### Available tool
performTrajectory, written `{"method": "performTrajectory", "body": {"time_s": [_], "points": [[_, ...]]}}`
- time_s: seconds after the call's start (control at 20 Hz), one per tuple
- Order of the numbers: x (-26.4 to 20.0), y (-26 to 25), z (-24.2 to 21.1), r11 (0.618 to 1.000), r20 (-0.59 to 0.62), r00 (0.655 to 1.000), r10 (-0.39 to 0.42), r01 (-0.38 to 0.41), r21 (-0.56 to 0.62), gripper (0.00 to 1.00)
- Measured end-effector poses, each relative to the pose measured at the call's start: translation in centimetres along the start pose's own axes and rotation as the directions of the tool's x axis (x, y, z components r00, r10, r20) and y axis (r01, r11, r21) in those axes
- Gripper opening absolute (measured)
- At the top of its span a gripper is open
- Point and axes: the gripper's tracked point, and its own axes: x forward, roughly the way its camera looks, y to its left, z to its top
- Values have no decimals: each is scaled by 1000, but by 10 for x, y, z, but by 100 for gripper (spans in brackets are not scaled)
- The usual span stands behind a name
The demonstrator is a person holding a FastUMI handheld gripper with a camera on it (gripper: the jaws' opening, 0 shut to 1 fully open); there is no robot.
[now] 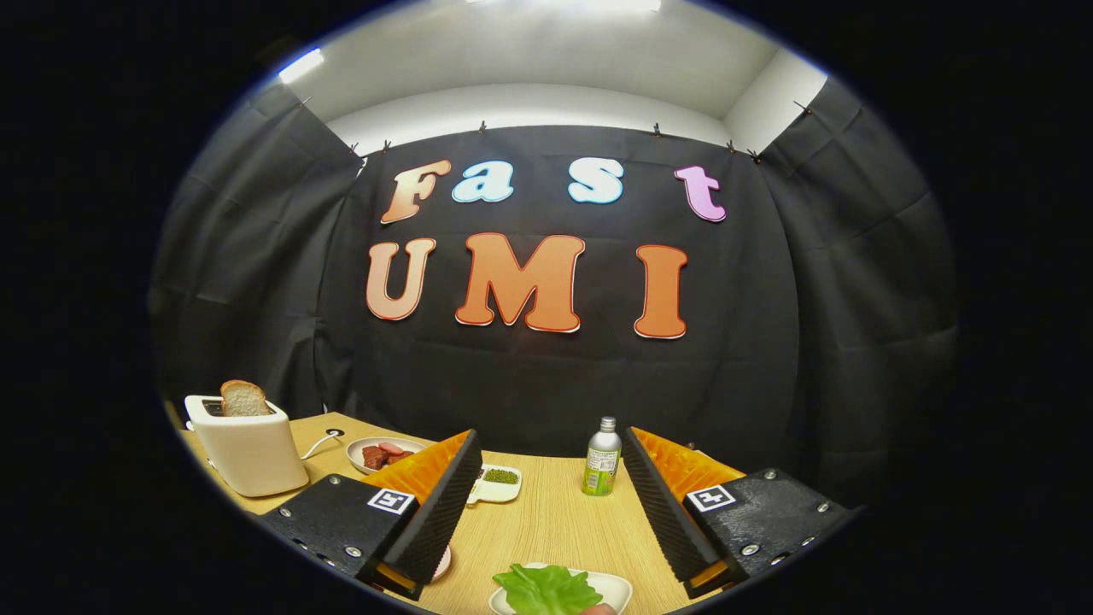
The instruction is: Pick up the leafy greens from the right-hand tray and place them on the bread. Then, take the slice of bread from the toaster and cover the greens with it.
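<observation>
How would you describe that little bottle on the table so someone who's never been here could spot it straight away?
Start at the wooden table in front of the black cloth wall. Beyond the open gripper, close by its right finger, stands the bottle, upright and alone. It is the one tall, narrow thing there: silver cap, pale green label, unlike the low white dishes and boxy white toaster further left.

Green leaf [545,589] on tray [616,586]; bread [244,398] in toaster [248,448].

Greens [545,589] on tray [616,587] between fingers [435,512]; bottle [602,458] beyond; toaster [248,446] far left, apparently holding bread [244,398].
</observation>
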Motion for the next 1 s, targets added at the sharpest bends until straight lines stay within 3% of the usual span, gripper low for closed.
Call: {"method": "performTrajectory", "body": {"time_s": [0.5,1.0], "points": [[4,3,-25,1000,-87,996,26,-27,-11,100],[13,10,-31,994,-155,982,107,-105,16,100]]}}
